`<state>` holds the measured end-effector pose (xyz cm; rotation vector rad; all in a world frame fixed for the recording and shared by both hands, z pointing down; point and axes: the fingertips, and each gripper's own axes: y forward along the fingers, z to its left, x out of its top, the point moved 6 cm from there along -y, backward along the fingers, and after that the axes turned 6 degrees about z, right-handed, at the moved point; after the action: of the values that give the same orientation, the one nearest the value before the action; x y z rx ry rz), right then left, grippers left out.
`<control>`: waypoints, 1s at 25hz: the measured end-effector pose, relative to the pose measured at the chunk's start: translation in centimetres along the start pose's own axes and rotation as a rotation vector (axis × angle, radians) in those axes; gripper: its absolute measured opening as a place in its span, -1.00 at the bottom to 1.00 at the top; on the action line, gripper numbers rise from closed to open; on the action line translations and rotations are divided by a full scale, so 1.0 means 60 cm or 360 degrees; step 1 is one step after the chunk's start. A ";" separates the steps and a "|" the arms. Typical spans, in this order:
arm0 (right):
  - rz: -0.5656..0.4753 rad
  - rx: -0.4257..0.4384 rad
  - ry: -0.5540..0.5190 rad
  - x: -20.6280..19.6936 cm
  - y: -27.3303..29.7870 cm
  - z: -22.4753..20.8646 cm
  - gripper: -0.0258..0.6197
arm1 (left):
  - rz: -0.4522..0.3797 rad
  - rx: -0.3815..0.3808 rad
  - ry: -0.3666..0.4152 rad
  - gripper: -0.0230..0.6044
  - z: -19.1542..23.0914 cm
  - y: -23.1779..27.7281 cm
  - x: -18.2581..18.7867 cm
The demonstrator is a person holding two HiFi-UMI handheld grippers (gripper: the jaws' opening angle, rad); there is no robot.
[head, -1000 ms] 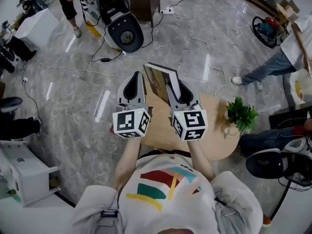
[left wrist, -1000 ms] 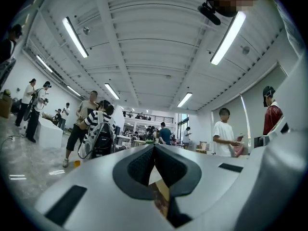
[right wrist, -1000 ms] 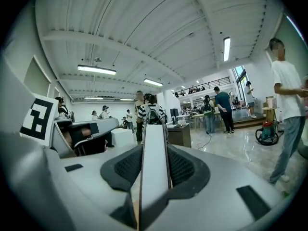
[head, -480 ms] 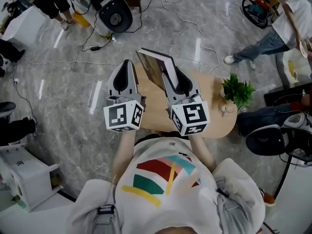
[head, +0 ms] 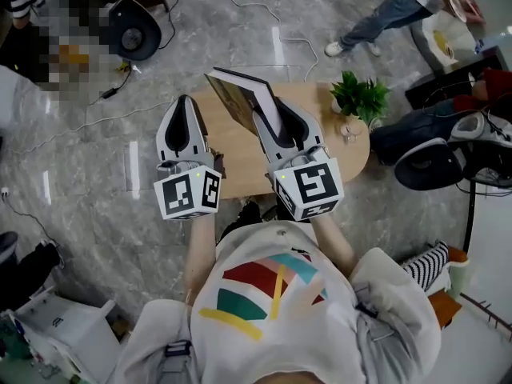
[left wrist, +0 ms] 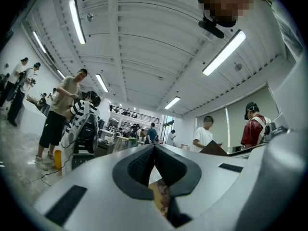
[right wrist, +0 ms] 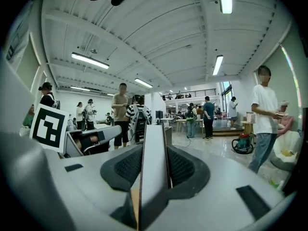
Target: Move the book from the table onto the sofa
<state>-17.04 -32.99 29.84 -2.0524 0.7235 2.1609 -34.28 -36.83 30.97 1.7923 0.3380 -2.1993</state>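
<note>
The book [head: 237,101], thin with a brownish cover, stands on edge above the left part of the oval wooden table [head: 240,157]. My right gripper [head: 267,112] is shut on it. In the right gripper view the book's pale edge [right wrist: 153,162] runs upright between the two dark pads. My left gripper [head: 183,102] hangs just left of the book, over the table's left end, with its jaws shut and nothing in them. Its pads [left wrist: 140,165] meet at the tip in the left gripper view. No sofa is in view.
A small potted plant [head: 360,94] and a small glass item [head: 349,131] stand on the table's right end. A black chair [head: 436,163] is to the right, and cables [head: 72,126] lie on the marble floor. People stand around the hall [right wrist: 266,119].
Both grippers have shifted sideways together, the right one still carrying the book. The head view has swung, so the table and plant now sit higher in the picture.
</note>
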 end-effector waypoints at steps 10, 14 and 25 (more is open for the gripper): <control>-0.0091 -0.0319 0.0096 -0.021 -0.099 -0.114 -0.43 | 0.0019 -0.0433 0.0089 -0.91 -0.173 0.081 -0.019; -0.0120 -0.0463 0.0129 -0.043 -0.171 -0.173 -0.43 | 0.0029 -0.0589 0.0104 -0.91 -0.272 0.098 -0.036; -0.0210 -0.1164 0.0312 -0.166 -0.566 -0.376 -0.43 | 0.0107 -0.1340 0.0105 -0.91 -0.756 0.042 -0.130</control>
<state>17.32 -8.87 29.94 -2.5519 -0.2576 2.3900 9.52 -22.56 29.46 1.3546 1.0155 -1.5714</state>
